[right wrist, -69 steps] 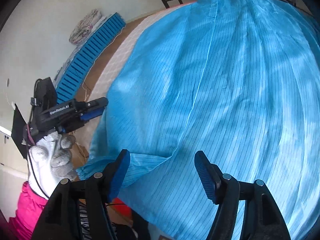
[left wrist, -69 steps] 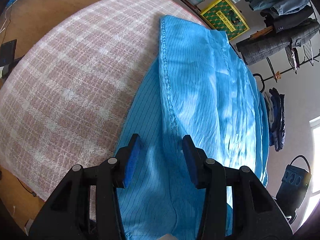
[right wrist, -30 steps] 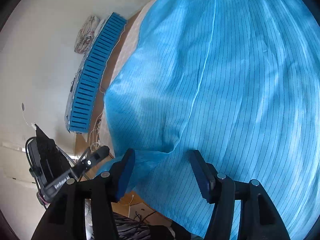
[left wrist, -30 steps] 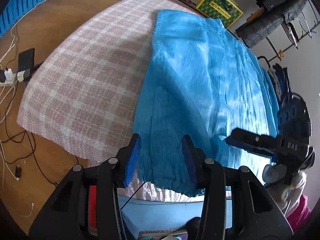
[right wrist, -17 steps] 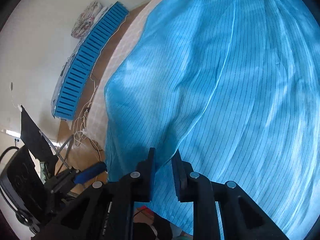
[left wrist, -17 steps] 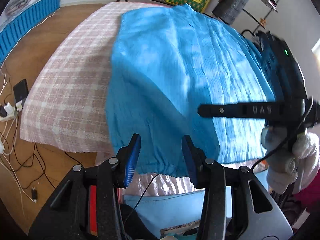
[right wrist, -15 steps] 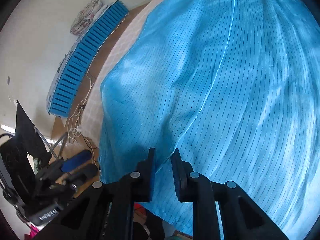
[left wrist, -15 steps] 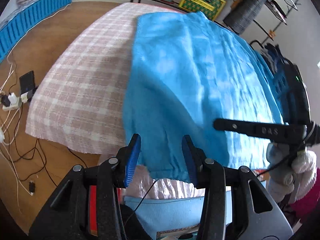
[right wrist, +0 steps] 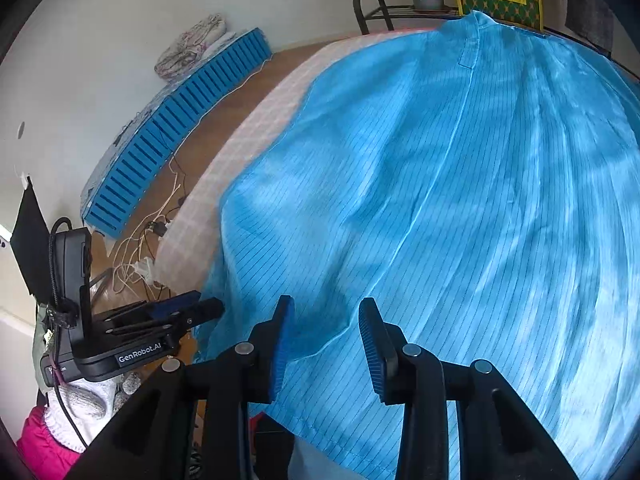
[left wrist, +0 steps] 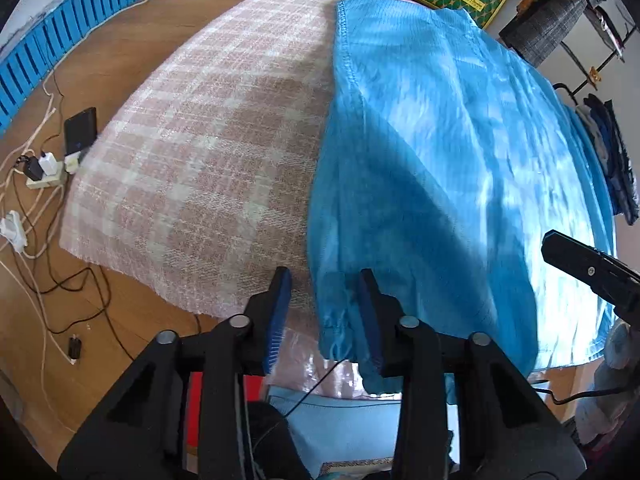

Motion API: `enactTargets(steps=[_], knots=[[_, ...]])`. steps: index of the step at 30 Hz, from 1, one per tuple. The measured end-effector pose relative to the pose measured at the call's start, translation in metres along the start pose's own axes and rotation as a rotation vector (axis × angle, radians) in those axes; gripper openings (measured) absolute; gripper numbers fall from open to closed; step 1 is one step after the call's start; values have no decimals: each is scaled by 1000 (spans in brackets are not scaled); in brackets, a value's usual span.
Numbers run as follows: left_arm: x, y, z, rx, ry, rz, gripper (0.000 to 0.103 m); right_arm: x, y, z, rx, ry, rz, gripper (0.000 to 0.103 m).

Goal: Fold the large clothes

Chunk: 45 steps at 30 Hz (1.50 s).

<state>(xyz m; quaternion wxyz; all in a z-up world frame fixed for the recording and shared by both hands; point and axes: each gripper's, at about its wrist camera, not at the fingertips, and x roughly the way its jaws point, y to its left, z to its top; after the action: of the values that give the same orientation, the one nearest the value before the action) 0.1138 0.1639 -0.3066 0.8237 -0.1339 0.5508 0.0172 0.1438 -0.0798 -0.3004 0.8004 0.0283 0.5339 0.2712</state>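
i read "genrobot.ai" on left hand-held gripper (right wrist: 188, 312) at 8 o'clock, closing around blue garment (left wrist: 440, 160) hem; right hand-held gripper (right wrist: 326, 332) opening, fabric between, unpinched.

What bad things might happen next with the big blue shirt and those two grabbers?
1. The left gripper is closing on the cuff of the blue garment, which sits near one of its fingers. It might pinch only a thin edge and slip.
2. The right gripper is opening over a fold, so that fold may drop flat.
3. The hem hangs off the checked cloth and could slide off.
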Motion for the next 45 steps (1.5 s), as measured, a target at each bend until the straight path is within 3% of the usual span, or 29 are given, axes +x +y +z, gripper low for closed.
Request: enactTargets(steps=[4, 9, 11, 16, 19, 25, 27, 28, 30, 31, 32, 36, 37, 39, 40, 42, 45], knots=[[-9, 16, -2, -57, -33, 19, 30, 17, 6, -4, -54, 44, -43, 36], [-22, 18, -3, -95, -55, -150, 31, 24, 4, -4, -45, 66, -44, 37], [-21, 9, -4, -65, -42, -175, 32, 25, 3, -3, -39, 62, -46, 37], [-3, -12, -9, 21, 13, -103, 32, 27, -2, -4, -27, 67, -41, 37], [-7, -14, -8, 40, -1, -81, 6, 27, -3, -5, -31, 66, -44, 37], [-25, 5, -12, -47, -37, -129, 1, 20, 2, -2, -47, 46, -39, 39], [-25, 5, -13, -50, -38, -124, 1, 22, 5, -3, -68, 49, -50, 47], [-23, 5, -13, -52, -27, -126, 4, 24, 4, -3, -70, 56, -53, 49], [-18, 10, -11, -86, -1, -138, 34, 30, 3, -5, -66, 75, -58, 49], [-16, 16, -9, -123, -4, -154, 59, 29, 3, -5, -64, 71, -57, 49], [-15, 21, -7, -160, -12, -170, 63, 28, 3, -4, -62, 67, -55, 49], [3, 32, 8, -243, 19, -222, 62, 15, 1, 1, -43, 1, -24, 49], [7, 33, 10, -251, 21, -228, 56, 14, 1, 1, -41, -15, -22, 50], [10, 33, 15, -238, 18, -231, 30, 14, 0, 3, -35, -42, -17, 52], [14, 32, 16, -237, 40, -265, 7, 15, 0, 3, -32, -55, -12, 54], [15, 30, 16, -237, 50, -283, 3, 22, 2, 4, -44, -55, -13, 59], [-3, 29, 12, -207, -11, -252, 2, 37, 7, 4, -116, 7, -100, 56]])
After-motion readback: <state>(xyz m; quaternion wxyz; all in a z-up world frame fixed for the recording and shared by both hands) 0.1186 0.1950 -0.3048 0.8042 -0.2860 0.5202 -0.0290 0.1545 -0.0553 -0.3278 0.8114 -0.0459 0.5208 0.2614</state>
